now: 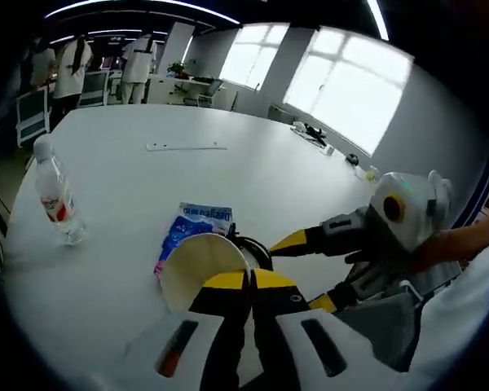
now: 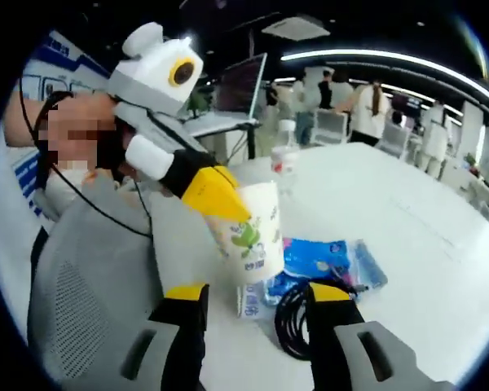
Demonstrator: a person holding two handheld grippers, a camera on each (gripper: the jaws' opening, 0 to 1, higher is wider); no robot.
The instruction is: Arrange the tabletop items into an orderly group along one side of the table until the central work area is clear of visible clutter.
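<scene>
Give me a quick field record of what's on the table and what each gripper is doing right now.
left gripper: shut on paper cup
right gripper: open, empty, beside the cup
blue packet: flat on table, behind the cup
black cable: coiled on table, between right gripper's jaws
water bottle: upright, apart from the rest
white table: far half bare except a thin strip

I see a white counter carrying a clear water bottle upright near one edge. A blue packet and a coiled black cable lie nearer me; a slim white strip lies farther off.
</scene>
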